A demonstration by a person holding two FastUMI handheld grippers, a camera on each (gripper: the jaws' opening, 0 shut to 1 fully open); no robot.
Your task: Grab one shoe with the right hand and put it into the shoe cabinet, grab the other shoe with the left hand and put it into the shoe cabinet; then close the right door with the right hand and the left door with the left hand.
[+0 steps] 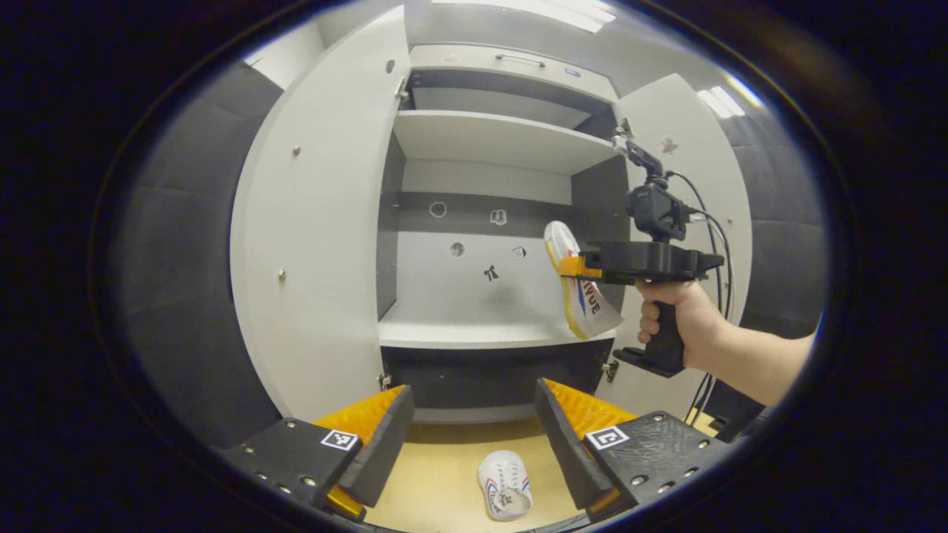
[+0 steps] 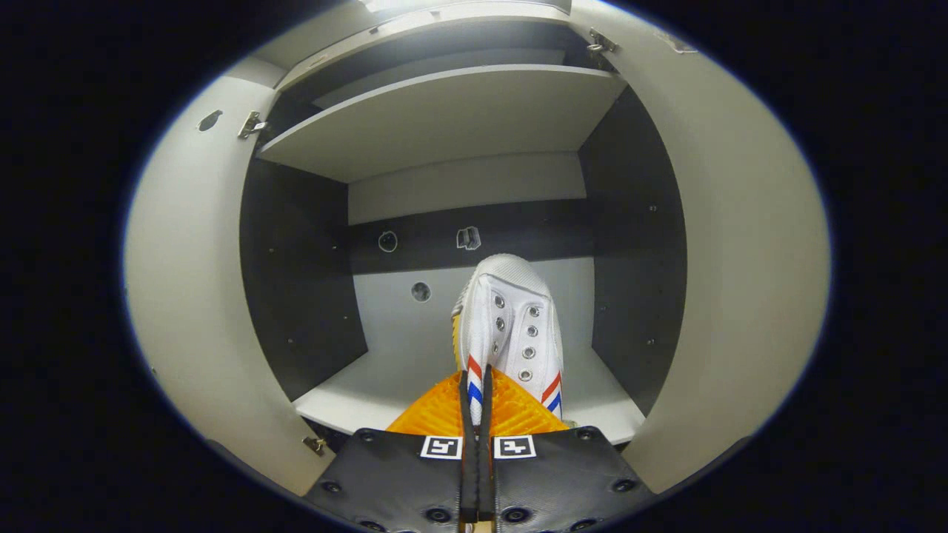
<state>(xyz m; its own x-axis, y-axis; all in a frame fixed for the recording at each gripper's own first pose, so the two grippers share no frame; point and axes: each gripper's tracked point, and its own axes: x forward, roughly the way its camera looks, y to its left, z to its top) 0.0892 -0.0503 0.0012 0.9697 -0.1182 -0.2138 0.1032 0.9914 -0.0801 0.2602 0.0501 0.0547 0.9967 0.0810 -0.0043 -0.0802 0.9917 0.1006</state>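
My right gripper (image 2: 474, 400) is shut on the edge of a white shoe (image 2: 511, 326) with red and blue stripes, toe pointing into the open shoe cabinet above its lower shelf (image 2: 385, 392). In the left gripper view the same shoe (image 1: 581, 289) hangs tilted, sole toward the left, at the cabinet's right front edge, held by the right gripper (image 1: 574, 266) in a person's hand (image 1: 685, 322). The other white shoe (image 1: 505, 485) lies on the floor between the fingers of my left gripper (image 1: 474, 437), which stands open and well above it.
Both cabinet doors stand wide open: the left door (image 1: 318, 244) and the right door (image 1: 689, 185). An upper shelf (image 1: 496, 137) spans the cabinet. The right gripper's cables (image 1: 715, 244) hang in front of the right door. The floor (image 1: 437, 481) is light wood.
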